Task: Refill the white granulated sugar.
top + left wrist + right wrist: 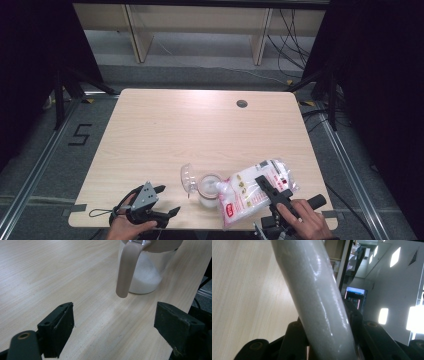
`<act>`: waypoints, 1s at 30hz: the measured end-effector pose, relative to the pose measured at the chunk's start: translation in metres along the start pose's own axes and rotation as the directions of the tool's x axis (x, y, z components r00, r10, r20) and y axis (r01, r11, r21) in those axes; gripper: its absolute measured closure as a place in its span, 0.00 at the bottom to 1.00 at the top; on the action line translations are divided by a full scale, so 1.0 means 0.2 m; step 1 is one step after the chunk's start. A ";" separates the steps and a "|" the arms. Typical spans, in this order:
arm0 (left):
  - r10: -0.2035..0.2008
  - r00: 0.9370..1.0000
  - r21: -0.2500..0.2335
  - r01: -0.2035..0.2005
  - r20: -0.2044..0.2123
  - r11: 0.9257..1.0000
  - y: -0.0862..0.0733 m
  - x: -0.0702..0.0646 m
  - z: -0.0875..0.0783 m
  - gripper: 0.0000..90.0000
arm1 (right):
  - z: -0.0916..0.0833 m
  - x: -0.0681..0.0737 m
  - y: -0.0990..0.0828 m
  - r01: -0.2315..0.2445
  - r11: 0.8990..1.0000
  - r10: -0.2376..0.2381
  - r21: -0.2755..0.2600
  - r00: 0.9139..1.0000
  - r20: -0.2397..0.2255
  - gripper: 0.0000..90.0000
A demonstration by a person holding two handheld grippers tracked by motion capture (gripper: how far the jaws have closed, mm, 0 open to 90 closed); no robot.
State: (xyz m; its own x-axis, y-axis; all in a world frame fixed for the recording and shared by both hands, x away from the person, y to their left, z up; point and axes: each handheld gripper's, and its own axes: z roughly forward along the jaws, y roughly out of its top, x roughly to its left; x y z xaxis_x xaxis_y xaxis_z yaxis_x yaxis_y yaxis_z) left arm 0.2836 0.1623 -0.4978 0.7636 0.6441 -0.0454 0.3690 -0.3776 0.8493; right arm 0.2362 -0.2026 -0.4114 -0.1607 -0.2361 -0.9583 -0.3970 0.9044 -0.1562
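Over the jar [210, 189], the right hand-held gripper [270, 189] clamps a tilted bag [252, 192] mid-pour, jar partly filled; left hand-held gripper [162, 200] waits wide open

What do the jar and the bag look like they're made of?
Jar: clear glass or hard plastic, glossy; white grains show through its wall. Its hinged lid looks like clear plastic. Bag: thin, shiny plastic film, wrinkled, with printed red labels, clamped by the right gripper.
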 end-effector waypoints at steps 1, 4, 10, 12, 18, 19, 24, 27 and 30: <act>0.000 1.000 -0.001 0.000 -0.001 1.000 0.00 0.00 0.00 0.18 | 0.00 -0.01 0.00 0.017 1.000 -0.017 -0.005 1.000 0.007 0.77; -0.001 1.000 -0.008 0.001 0.001 1.000 0.00 0.00 0.00 0.18 | 0.00 0.00 0.00 -0.008 1.000 0.008 -0.002 1.000 0.002 0.77; -0.003 1.000 -0.005 0.003 -0.001 1.000 0.00 0.00 0.01 0.18 | 0.01 -0.01 -0.01 -0.023 1.000 0.023 -0.013 1.000 0.007 0.77; -0.004 1.000 -0.004 0.004 0.002 1.000 0.00 0.00 0.01 0.18 | 0.02 -0.01 -0.02 -0.033 0.999 0.033 -0.007 0.999 0.005 0.77; -0.011 1.000 -0.003 0.011 0.003 1.000 0.00 0.00 0.01 0.18 | 0.01 -0.02 -0.04 -0.015 1.000 0.015 -0.006 1.000 0.013 0.77; 0.002 1.000 -0.004 -0.002 0.001 1.000 0.00 0.00 0.01 0.18 | 0.01 -0.02 -0.04 -0.008 1.000 0.008 -0.003 1.000 0.012 0.77; 0.014 1.000 0.018 -0.013 -0.006 1.000 0.00 0.01 0.00 0.18 | 0.00 -0.01 -0.04 -0.022 1.000 0.022 0.018 1.000 -0.002 0.77; -0.007 1.000 -0.007 0.007 0.007 1.000 0.00 0.00 0.01 0.18 | 0.00 -0.02 -0.04 -0.017 1.000 0.017 0.011 1.000 0.004 0.77; 0.000 1.000 0.001 0.000 -0.001 1.000 0.00 0.00 0.00 0.18 | 0.00 -0.02 -0.03 -0.004 1.000 0.004 -0.003 1.000 0.014 0.77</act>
State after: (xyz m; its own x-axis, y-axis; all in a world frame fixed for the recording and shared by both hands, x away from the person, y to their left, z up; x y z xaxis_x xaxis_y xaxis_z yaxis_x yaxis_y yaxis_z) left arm 0.2835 0.1616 -0.4981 0.7632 0.6445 -0.0451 0.3698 -0.3785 0.8485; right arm 0.2404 -0.2073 -0.4061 -0.1498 -0.2272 -0.9623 -0.3986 0.9045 -0.1515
